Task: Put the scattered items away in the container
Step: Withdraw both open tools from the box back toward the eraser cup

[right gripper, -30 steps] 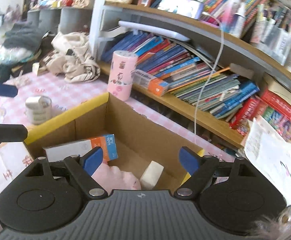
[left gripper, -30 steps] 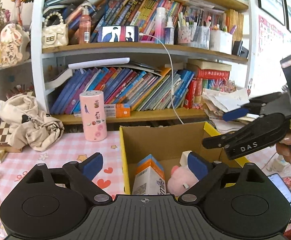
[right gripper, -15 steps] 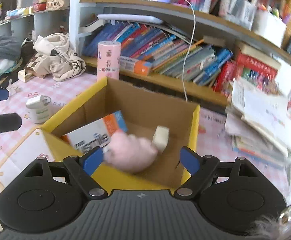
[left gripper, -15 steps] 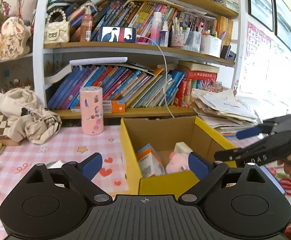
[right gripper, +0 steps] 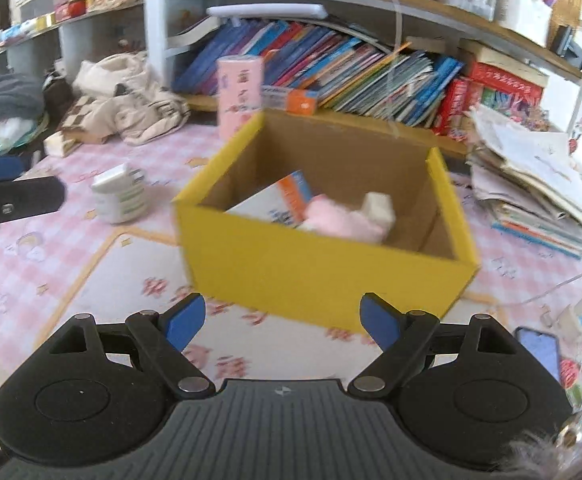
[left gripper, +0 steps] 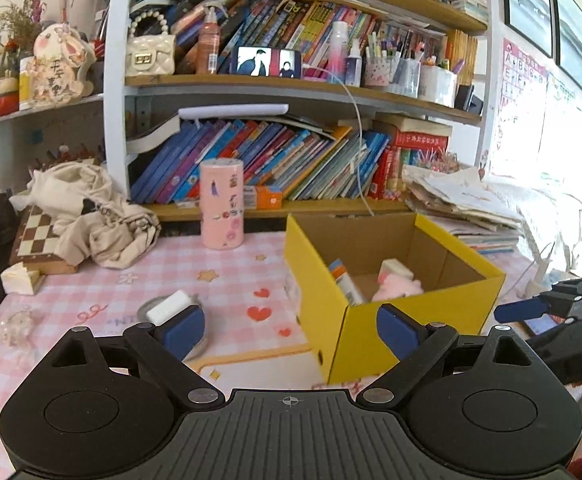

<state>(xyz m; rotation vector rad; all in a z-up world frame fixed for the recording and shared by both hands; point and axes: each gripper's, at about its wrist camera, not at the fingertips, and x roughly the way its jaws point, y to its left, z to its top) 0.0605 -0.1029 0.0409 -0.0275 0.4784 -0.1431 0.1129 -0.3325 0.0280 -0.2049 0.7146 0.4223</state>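
Note:
A yellow cardboard box (left gripper: 375,336) (right gripper: 323,264) stands on the pink checked tablecloth. Inside lie a white-and-orange carton (left gripper: 345,280) (right gripper: 279,200), a pink plush toy (left gripper: 397,286) (right gripper: 343,218) and a white block (left gripper: 395,268) (right gripper: 377,206). A tape roll with a white block on top (left gripper: 171,306) (right gripper: 121,196) sits on the cloth left of the box. My left gripper (left gripper: 291,330) is open and empty, in front of the box's near corner. My right gripper (right gripper: 281,318) is open and empty, in front of the box; it also shows in the left wrist view (left gripper: 531,310).
A pink cylinder (left gripper: 222,204) (right gripper: 239,94) stands behind the box by the bookshelf (left gripper: 291,80). A cloth heap (left gripper: 91,216) on a chessboard (left gripper: 39,236) lies at left. A paper stack (left gripper: 459,208) (right gripper: 531,188) and a phone (right gripper: 539,350) lie to the right.
Both grippers have pulled back and away from the box, which now looks farther off. The right gripper has come out from over the box. Both stay open.

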